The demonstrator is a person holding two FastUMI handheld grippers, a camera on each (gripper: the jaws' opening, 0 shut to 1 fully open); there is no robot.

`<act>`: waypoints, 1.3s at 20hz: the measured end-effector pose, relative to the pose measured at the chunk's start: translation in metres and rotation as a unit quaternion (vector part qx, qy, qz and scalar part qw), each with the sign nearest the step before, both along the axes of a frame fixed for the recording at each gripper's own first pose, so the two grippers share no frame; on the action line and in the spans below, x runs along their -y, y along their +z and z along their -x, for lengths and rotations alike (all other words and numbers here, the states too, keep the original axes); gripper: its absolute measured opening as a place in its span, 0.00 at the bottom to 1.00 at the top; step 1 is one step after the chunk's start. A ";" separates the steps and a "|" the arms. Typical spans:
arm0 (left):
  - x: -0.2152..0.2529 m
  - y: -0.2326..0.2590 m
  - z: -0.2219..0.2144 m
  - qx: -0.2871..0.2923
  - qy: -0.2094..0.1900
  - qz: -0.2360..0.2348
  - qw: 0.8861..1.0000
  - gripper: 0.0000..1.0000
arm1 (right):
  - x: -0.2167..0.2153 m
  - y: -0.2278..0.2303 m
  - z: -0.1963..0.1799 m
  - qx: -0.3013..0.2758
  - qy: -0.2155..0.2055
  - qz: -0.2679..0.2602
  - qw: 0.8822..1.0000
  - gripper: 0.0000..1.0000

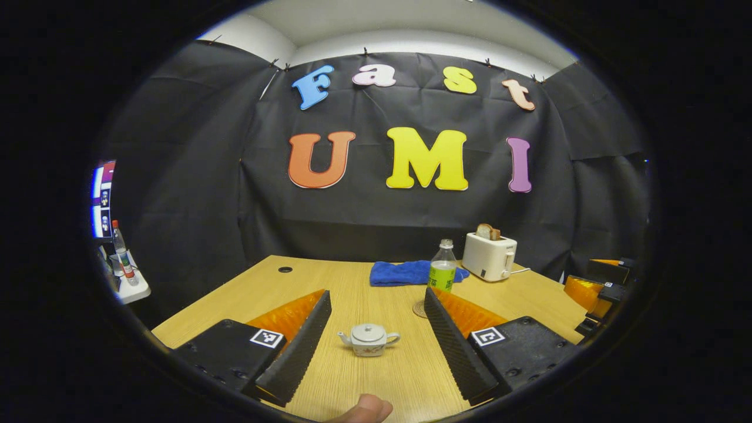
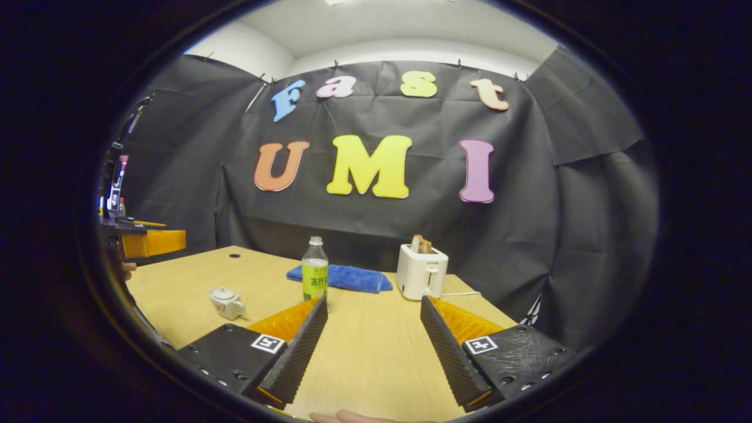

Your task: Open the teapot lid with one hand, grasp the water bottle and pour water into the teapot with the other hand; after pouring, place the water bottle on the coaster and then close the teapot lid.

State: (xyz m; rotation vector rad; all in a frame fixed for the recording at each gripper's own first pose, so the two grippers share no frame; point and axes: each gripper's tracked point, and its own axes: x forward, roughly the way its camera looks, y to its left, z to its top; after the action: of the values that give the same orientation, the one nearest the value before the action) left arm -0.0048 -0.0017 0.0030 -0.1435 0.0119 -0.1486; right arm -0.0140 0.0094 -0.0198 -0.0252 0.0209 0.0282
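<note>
A small white teapot (image 1: 369,339) stands on the wooden table (image 1: 352,282) with its lid on, between the spread fingers of my open left gripper (image 1: 377,294). Behind it stands a clear water bottle (image 1: 442,267) with a green label. A round coaster (image 1: 419,309) lies just in front of the bottle, partly hidden by my finger. In the right gripper view the teapot (image 2: 226,302) sits to the left and the bottle (image 2: 315,270) rises just beyond the left fingertip of my open right gripper (image 2: 373,301), which holds nothing.
A blue cloth (image 1: 411,273) and a white toaster (image 1: 489,255) with bread stand at the table's back. The right gripper (image 1: 599,288) shows at the right edge. A side shelf with a small bottle (image 1: 120,252) is at far left. A thumb (image 1: 364,409) shows at the bottom.
</note>
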 end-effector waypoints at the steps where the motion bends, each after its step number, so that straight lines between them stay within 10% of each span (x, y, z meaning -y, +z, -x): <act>1: 0.001 -0.003 0.005 -0.007 -0.003 -0.003 1.000 1.00 | -0.001 0.006 0.004 0.009 0.000 0.006 1.000 0.97; 26: 0.006 -0.009 0.007 -0.001 0.029 -0.025 0.999 1.00 | 0.013 -0.002 0.011 0.015 -0.019 -0.012 1.000 0.95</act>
State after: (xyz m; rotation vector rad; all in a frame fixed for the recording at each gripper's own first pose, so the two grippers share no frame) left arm -0.0123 -0.0075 -0.0063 -0.0940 0.0135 -0.0906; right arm -0.0250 -0.0040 -0.0221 -0.0014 -0.0084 -0.0107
